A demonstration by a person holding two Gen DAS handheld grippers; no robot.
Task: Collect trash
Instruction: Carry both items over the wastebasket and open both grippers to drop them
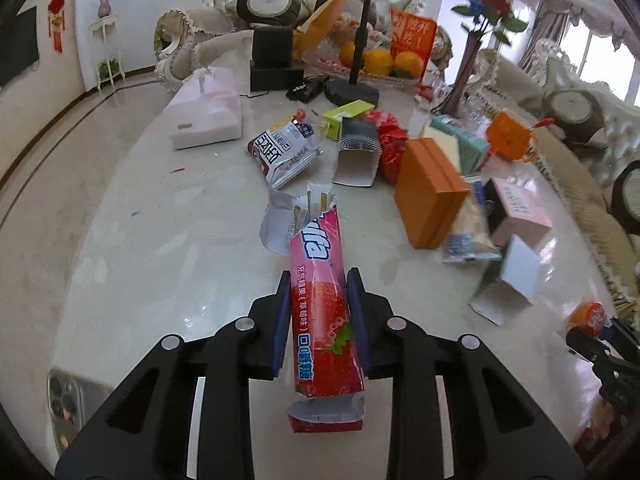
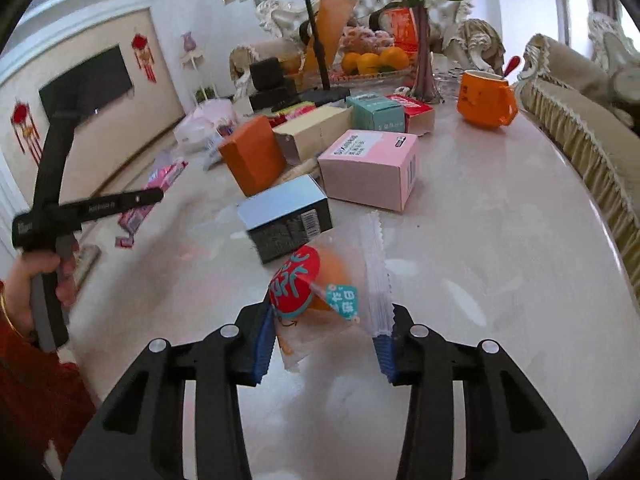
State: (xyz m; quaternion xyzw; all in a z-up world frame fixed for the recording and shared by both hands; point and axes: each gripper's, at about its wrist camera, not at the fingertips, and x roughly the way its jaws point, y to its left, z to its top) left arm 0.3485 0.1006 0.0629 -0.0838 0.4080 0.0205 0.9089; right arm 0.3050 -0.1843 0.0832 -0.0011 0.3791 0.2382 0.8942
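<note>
The long cardboard candy box (image 1: 322, 300) is pink shading to strawberry red, with white and blue lettering. The clear plastic snack wrapper (image 2: 320, 296) shows a red round label, a teal tag and orange contents. Both black hand-held grippers carry ridged blue pads (image 2: 264, 344) above the pale, faintly veined marble desk (image 1: 160, 240).

Left gripper (image 1: 319, 300) clamped on a candy box (image 1: 322, 300) above the marble table (image 1: 140, 220).

The red strawberry box runs lengthwise between the blue pads (image 1: 357, 312), its torn far end open, its near flap hanging loose. Beyond lie a snack wrapper (image 1: 282, 152), an orange box (image 1: 430, 192) standing on its side, a pink box (image 1: 520, 210) and a tissue pack (image 1: 208, 110). A phone (image 1: 66, 400) lies at lower left.
</note>
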